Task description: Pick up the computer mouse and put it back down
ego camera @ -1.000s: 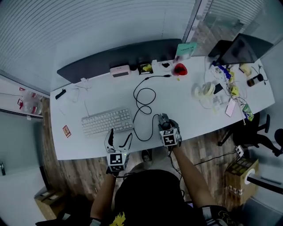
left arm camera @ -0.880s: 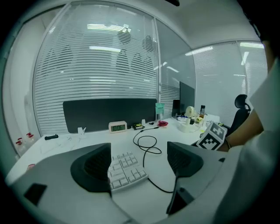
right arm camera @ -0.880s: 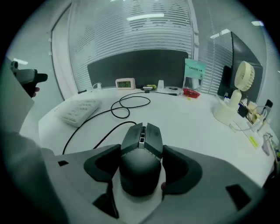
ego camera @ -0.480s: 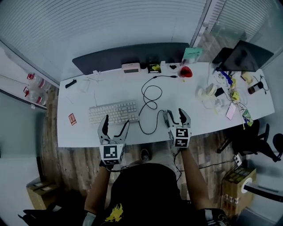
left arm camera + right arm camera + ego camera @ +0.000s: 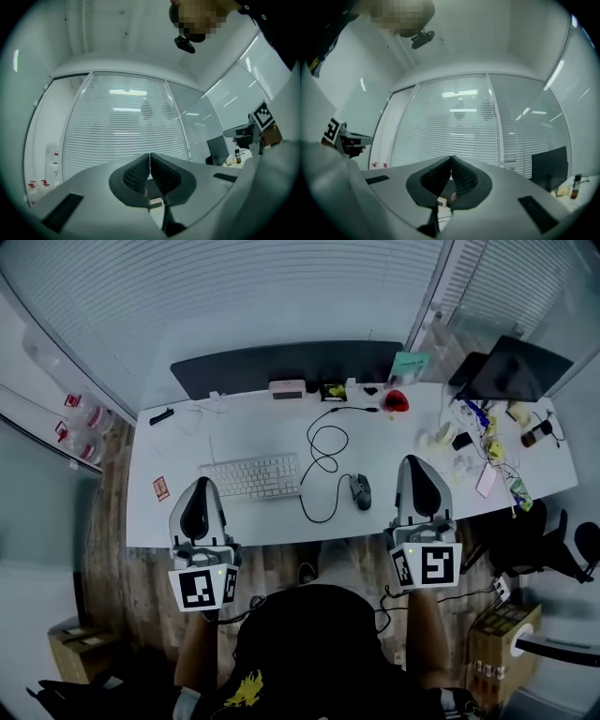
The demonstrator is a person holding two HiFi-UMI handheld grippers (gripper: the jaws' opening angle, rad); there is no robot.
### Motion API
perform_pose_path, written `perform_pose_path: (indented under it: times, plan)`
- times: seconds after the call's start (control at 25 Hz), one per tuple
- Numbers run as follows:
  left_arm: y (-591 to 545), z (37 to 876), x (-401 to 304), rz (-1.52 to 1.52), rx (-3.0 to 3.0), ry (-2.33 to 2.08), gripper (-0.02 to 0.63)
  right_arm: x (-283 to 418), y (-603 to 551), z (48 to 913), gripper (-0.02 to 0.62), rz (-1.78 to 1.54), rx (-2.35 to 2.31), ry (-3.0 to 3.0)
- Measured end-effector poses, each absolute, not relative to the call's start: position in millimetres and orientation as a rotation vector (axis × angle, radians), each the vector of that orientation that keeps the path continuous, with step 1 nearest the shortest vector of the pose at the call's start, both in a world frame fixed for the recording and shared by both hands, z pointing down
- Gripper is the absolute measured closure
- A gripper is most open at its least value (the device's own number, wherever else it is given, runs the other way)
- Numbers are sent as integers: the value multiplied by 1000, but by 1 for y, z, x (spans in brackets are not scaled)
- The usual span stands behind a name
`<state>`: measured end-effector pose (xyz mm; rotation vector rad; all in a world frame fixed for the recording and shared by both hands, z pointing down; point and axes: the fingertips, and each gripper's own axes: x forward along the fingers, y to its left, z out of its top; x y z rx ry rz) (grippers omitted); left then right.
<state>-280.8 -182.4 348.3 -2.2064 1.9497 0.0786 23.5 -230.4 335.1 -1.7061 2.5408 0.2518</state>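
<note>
The dark computer mouse [image 5: 360,490] lies on the white desk [image 5: 272,521] near its front edge, its black cable [image 5: 323,451] looping back toward the monitor. My left gripper [image 5: 199,491] is held high at the lower left of the head view, shut with nothing in it; in the left gripper view my left gripper [image 5: 150,159] points level at the window blinds. My right gripper [image 5: 420,470] is also raised, to the right of the mouse and apart from it, shut and empty. The right gripper view shows my right gripper [image 5: 451,161] facing the blinds.
A white keyboard [image 5: 250,476] lies left of the cable. A dark monitor [image 5: 281,366] stands along the desk's back edge, with a red object [image 5: 397,400] near it. Clutter [image 5: 487,442] and a laptop [image 5: 511,367] fill the desk's right end. A cardboard box [image 5: 497,643] sits on the floor.
Both grippers rose from desk level toward the camera and tilted level. Their jaws, open half a second ago, closed. The right gripper left the mouse, which now lies uncovered on the desk.
</note>
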Motion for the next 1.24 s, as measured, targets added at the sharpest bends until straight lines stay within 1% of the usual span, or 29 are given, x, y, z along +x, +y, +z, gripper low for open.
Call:
perform_pose_path:
  times: [0.04,0.12,0.4,1.24]
  plan:
    - [-180,350,-281,87,-2214,1958,594,25,-228,337,580,206,-1697,2553]
    - [-178,359,-279,82,-2244,1966,594,26,-222,344,581,156,-1694,2578]
    - [-176,369,-277,158,-2306,1962,594,25,-211,346,581,200,-1728,2616]
    - [-161,381,-279,50,-2296,1974,594,2,-210,353,581,139,-1633,2658]
